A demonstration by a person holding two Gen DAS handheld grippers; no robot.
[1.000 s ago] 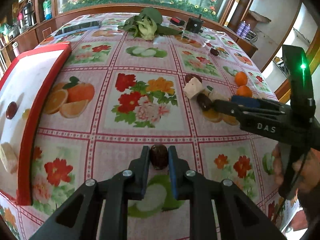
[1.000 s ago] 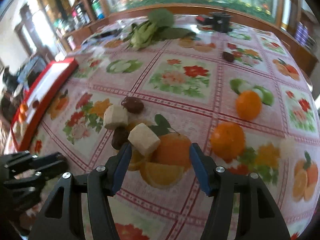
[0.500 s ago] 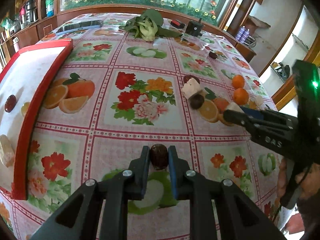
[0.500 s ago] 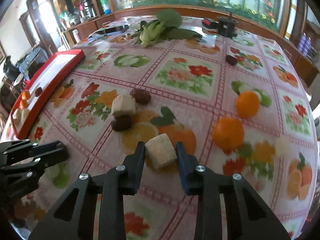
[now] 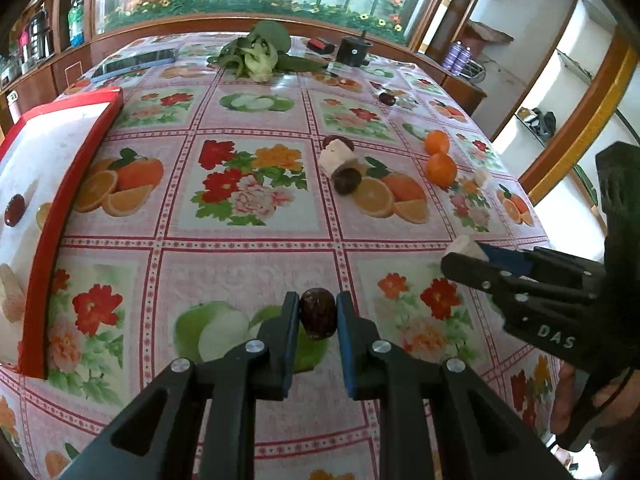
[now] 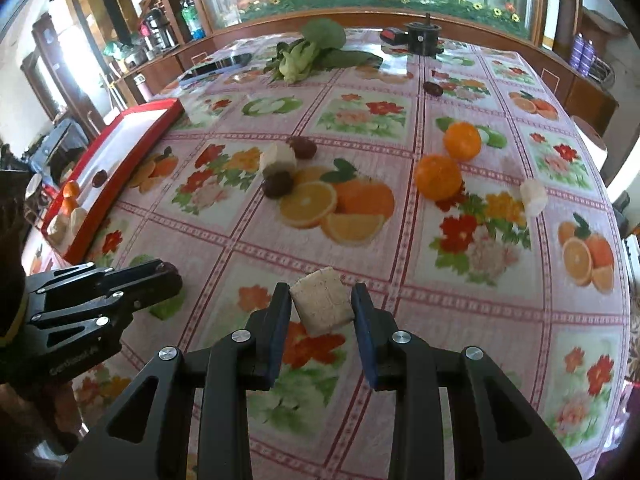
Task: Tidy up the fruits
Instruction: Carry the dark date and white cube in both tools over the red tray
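Observation:
My left gripper (image 5: 318, 316) is shut on a dark brown date (image 5: 318, 318), held above the tablecloth. My right gripper (image 6: 321, 306) is shut on a pale beige fruit cube (image 6: 322, 304), lifted off the table; it also shows at the right of the left wrist view (image 5: 466, 250). A red-rimmed white tray (image 5: 60, 208) lies at the left and holds a date (image 5: 15, 210) and pale pieces. On the table lie another cube (image 6: 278, 157) with two dates (image 6: 279, 184), two oranges (image 6: 438, 177), a white piece (image 6: 534, 197) and a far date (image 6: 433, 89).
Leafy greens (image 5: 260, 54), a black round object (image 5: 354, 50), a small red-black item (image 5: 320, 45) and a dark flat device (image 5: 136, 62) sit at the far end of the table. Wooden cabinets and a window run behind. The table edge falls off at the right.
My right gripper closed on the beige cube, lifted it and drew back toward the near edge. My left gripper kept hold of the date and barely moved.

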